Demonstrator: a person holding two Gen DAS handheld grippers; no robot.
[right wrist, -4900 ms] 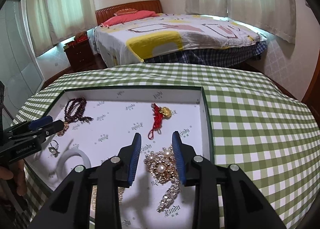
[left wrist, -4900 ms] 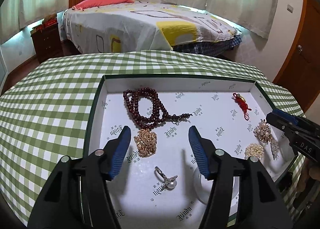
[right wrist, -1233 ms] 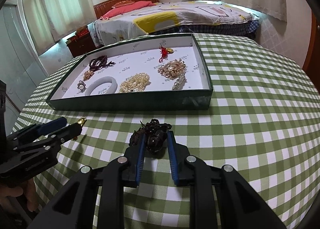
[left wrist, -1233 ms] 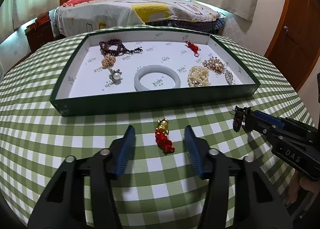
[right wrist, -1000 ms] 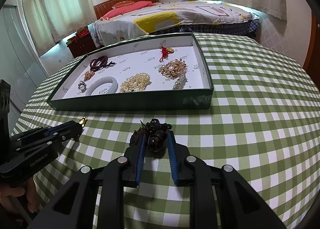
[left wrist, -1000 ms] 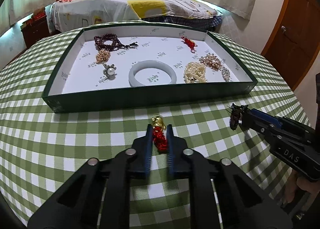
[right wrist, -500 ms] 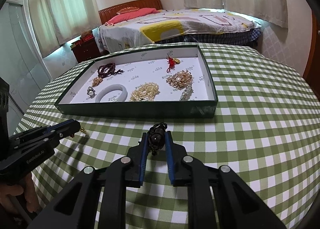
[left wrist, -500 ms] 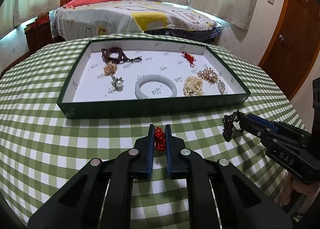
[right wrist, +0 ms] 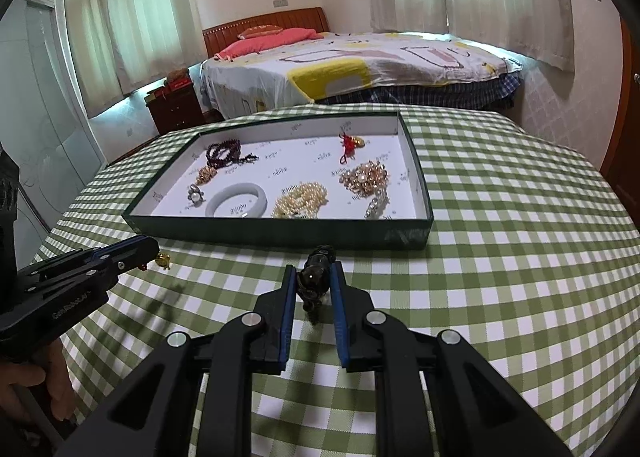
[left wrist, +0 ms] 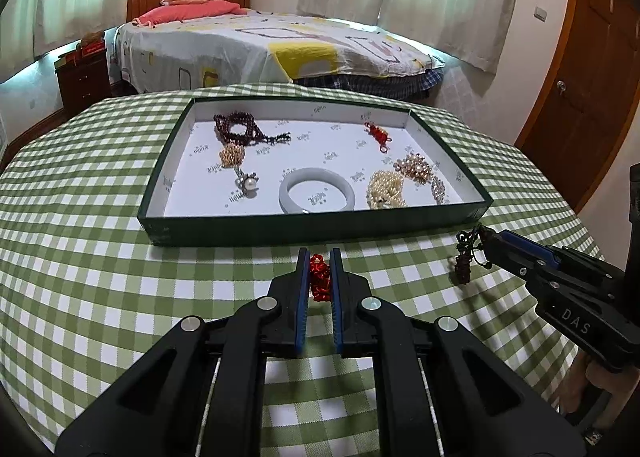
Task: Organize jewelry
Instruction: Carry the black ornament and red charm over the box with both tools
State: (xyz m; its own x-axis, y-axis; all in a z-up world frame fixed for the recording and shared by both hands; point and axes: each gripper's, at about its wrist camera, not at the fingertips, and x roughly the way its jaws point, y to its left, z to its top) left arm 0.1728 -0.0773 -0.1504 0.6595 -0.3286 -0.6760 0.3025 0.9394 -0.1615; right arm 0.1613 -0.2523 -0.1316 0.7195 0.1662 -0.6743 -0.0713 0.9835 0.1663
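**Both grippers lifted clear with a trinket in each**

The left gripper (left wrist: 319, 257) has its jaws clamped together on a red knotted charm (left wrist: 319, 282), which sits pinched between the blue pads above the green checked tablecloth (left wrist: 100, 277). Seen from the other side, the charm's small gold bead (right wrist: 163, 259) pokes out past the tip.

Off to its right, the right gripper (right wrist: 313, 271) is closed on a dark bead bracelet (right wrist: 314, 285), part of which dangles from the tip (left wrist: 464, 257) just short of the cloth.

Straight ahead of both grippers lies the green tray (left wrist: 320, 227), its white lining holding a dark red bead necklace (left wrist: 240, 129), a gold cluster (left wrist: 232, 155), a pearl ring (left wrist: 249, 184), a pale jade bangle (left wrist: 317, 195), a heap of pearls (left wrist: 386, 189), a gold-and-pearl brooch (left wrist: 416, 167) and another red charm (left wrist: 376, 133). Beyond the table stands a bed (left wrist: 260, 45).
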